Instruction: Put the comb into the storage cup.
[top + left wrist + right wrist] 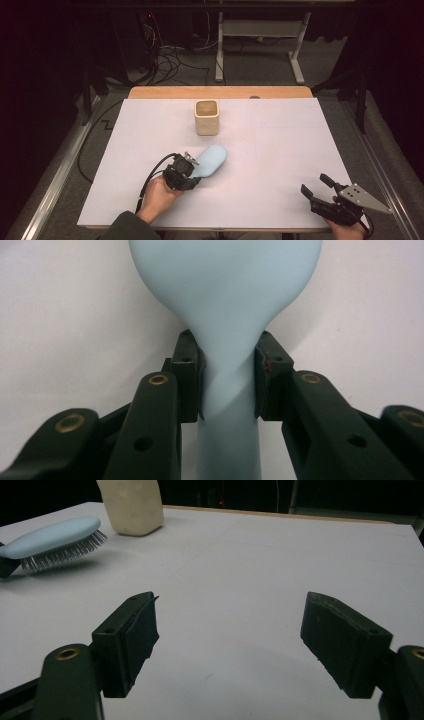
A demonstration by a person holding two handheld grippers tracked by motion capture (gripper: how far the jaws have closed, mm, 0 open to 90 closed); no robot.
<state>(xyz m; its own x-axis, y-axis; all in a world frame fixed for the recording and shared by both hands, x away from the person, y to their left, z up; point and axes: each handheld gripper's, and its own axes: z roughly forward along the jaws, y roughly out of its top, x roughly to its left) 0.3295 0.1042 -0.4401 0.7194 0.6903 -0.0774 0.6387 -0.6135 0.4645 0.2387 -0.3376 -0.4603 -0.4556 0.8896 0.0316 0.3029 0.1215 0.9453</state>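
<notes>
A pale blue hairbrush point(210, 160) hovers just over the white table point(280, 150), bristles facing down, as the right gripper view point(55, 540) shows. My left gripper point(189, 172) is shut on its handle; in the left gripper view both pads press the narrow neck of the hairbrush point(227, 380), with the wide head beyond. My right gripper point(316, 184) rests near the table's front right corner, jaws wide apart with nothing between them point(230, 640).
A cream square cup point(206, 116) stands upright at the back middle of the table, also seen as the cup point(131, 505) just behind the brush head. Cables and a desk frame point(260, 45) lie on the floor beyond the far edge.
</notes>
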